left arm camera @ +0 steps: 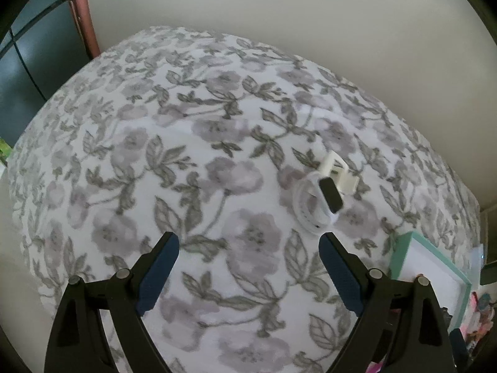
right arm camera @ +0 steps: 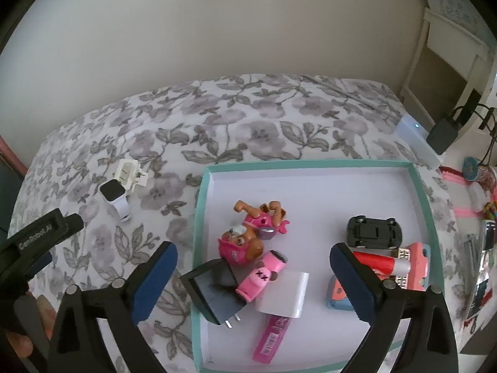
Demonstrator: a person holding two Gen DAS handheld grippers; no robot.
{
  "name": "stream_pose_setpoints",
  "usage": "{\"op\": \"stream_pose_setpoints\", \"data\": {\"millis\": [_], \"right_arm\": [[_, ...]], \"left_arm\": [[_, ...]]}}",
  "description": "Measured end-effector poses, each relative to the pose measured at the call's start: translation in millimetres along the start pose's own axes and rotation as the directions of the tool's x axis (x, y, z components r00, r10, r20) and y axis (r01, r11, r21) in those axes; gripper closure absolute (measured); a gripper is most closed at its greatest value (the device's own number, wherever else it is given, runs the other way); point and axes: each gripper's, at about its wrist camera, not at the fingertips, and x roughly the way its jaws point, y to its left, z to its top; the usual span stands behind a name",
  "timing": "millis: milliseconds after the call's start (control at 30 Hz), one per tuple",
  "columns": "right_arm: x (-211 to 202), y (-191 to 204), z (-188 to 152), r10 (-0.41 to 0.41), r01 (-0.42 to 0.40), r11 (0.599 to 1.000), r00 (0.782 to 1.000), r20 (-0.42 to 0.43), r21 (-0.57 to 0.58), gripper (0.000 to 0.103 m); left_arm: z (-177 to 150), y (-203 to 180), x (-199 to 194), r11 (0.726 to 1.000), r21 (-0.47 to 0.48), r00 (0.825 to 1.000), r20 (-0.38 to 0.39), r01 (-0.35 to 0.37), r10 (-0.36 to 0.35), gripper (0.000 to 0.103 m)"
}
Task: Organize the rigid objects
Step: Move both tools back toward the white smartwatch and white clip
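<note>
A white smartwatch [left arm camera: 323, 199] with a black screen lies on the floral bed cover [left arm camera: 217, 155], touching a white clip [left arm camera: 337, 171]. My left gripper [left arm camera: 248, 239] hangs open just short of the watch, nothing between its fingers. In the right wrist view the watch [right arm camera: 116, 199] and clip [right arm camera: 129, 174] lie left of a teal-rimmed box [right arm camera: 307, 163]. The box holds a pink dog toy [right arm camera: 248, 236], a black toy car [right arm camera: 374, 231], a black charger [right arm camera: 211, 289], a white charger [right arm camera: 284, 295] and several pink and red items. My right gripper [right arm camera: 253, 248] stands open above the box, empty. The left gripper [right arm camera: 70, 219] shows at the left edge.
A white device with a blue light [right arm camera: 416, 136] and a black adapter [right arm camera: 442, 133] sit at the bed's far right corner. White furniture [right arm camera: 450, 46] stands beyond. Colourful clutter [right arm camera: 478, 217] lines the right side. A plain wall backs the bed; a dark cabinet [left arm camera: 31, 62] stands left.
</note>
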Motion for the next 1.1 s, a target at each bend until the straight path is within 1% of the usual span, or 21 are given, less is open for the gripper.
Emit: {"op": "stream_pose_setpoints", "data": {"millis": [100, 200, 433, 600, 733, 933, 1000, 1100], "right_arm": [[0.8, 6.5, 0.0, 0.023, -0.023, 1.0, 1.0, 0.002, -0.011, 0.0], [2.0, 13.9, 0.3, 0.04, -0.04, 0.999, 0.999, 0.006, -0.024, 0.0], [5.7, 27.0, 5.2, 0.079, -0.078, 0.996, 0.997, 0.016, -0.036, 0.0], [13.5, 38.7, 9.2, 0.085, -0.084, 0.995, 0.996, 0.009, -0.062, 0.0], [21.4, 40.0, 13.5, 0.085, -0.085, 0.995, 0.996, 0.0, -0.059, 0.0], [30.1, 37.6, 23.3, 0.077, -0.076, 0.996, 0.997, 0.006, -0.053, 0.0], [33.7, 37.0, 27.8, 0.076, -0.075, 0.996, 0.997, 0.006, -0.052, 0.0], [38.1, 36.5, 33.3, 0.071, -0.071, 0.996, 0.997, 0.008, -0.051, 0.0]], "left_arm": [[4.3, 8.4, -2.1, 1.0, -0.013, 1.0, 0.019, -0.021, 0.021, 0.011], [7.5, 16.0, -2.2, 0.999, -0.027, 0.999, 0.029, -0.023, 0.024, 0.011], [13.5, 26.2, 8.9, 0.998, -0.055, 1.0, 0.002, 0.002, -0.002, 0.011], [19.2, 16.4, 15.9, 0.998, -0.039, 0.998, -0.019, 0.055, -0.055, 0.011], [22.7, 1.8, 23.9, 0.992, -0.029, 0.992, -0.039, 0.119, -0.12, 0.011], [28.5, -25.1, 35.5, 0.982, -0.003, 0.981, -0.051, 0.189, -0.189, 0.011], [30.0, -31.0, 40.7, 0.979, 0.008, 0.978, -0.054, 0.202, -0.201, 0.011], [32.0, -35.8, 49.5, 0.979, 0.02, 0.978, -0.064, 0.201, -0.199, 0.011]]}}
